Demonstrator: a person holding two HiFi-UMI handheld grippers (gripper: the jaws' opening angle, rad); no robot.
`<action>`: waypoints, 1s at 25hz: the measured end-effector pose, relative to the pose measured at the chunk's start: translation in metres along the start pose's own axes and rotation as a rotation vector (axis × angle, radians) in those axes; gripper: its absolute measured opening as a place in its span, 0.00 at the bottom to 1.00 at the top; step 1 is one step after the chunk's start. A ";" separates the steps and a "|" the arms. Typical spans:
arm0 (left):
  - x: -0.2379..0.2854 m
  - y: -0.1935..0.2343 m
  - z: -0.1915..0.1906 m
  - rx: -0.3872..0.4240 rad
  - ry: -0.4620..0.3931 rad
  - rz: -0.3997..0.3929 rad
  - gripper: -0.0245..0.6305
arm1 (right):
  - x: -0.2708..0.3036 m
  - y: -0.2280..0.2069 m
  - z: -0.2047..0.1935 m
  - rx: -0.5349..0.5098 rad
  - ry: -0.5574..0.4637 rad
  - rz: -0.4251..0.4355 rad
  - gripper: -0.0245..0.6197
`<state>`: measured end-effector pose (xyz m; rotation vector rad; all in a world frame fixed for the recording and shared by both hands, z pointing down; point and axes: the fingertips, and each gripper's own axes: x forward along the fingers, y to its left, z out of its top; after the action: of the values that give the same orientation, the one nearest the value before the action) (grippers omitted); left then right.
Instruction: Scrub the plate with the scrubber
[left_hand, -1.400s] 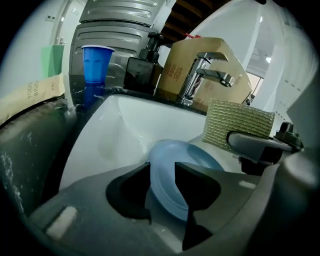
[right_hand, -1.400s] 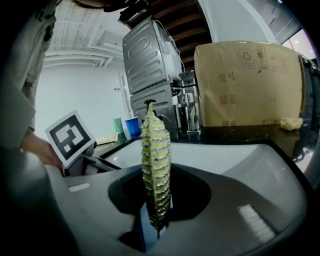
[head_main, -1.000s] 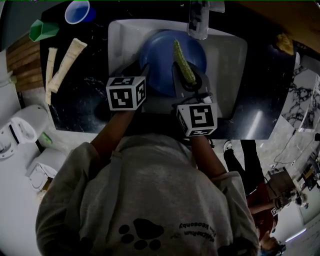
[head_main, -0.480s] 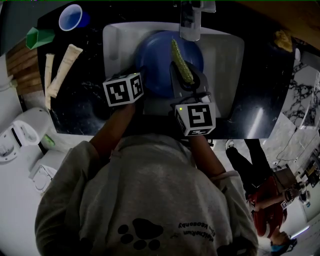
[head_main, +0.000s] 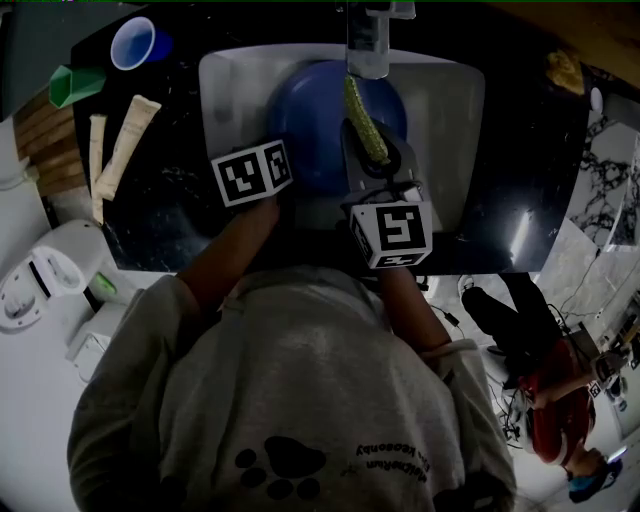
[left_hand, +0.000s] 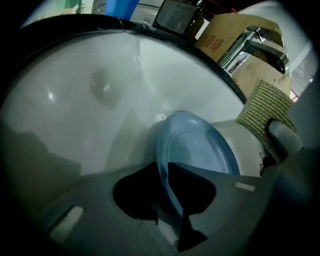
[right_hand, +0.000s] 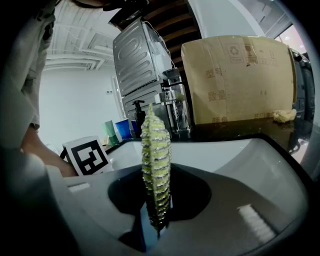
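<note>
A blue plate stands tilted in the white sink. In the left gripper view the plate runs edge-on into my left gripper, whose jaws have just been closing and now pinch its near rim. In the head view the left gripper sits at the plate's left edge. My right gripper is shut on a yellow-green scrubber held upright over the plate's right part. That scrubber stands edge-on between the right gripper's jaws.
A faucet hangs over the sink's far side. On the dark counter to the left stand a blue cup, a green cup and two pale tubes. A cardboard box stands behind the sink.
My left gripper has sunk toward the plate's left rim and rolled a little. The right gripper and the scrubber have stayed over the plate.
</note>
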<state>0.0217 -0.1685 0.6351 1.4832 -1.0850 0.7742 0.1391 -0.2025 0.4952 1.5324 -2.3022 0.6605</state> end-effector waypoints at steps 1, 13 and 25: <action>0.000 0.001 0.000 -0.009 0.002 0.005 0.14 | 0.000 0.000 0.000 0.001 0.000 -0.001 0.14; -0.006 -0.006 0.004 -0.187 -0.010 -0.129 0.06 | -0.005 0.003 0.004 -0.023 0.003 -0.001 0.14; -0.055 -0.028 0.016 -0.128 -0.115 -0.231 0.06 | -0.032 0.007 0.023 -0.074 -0.009 -0.013 0.14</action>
<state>0.0256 -0.1724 0.5720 1.5256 -1.0067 0.4544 0.1451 -0.1876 0.4588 1.5196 -2.2944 0.5598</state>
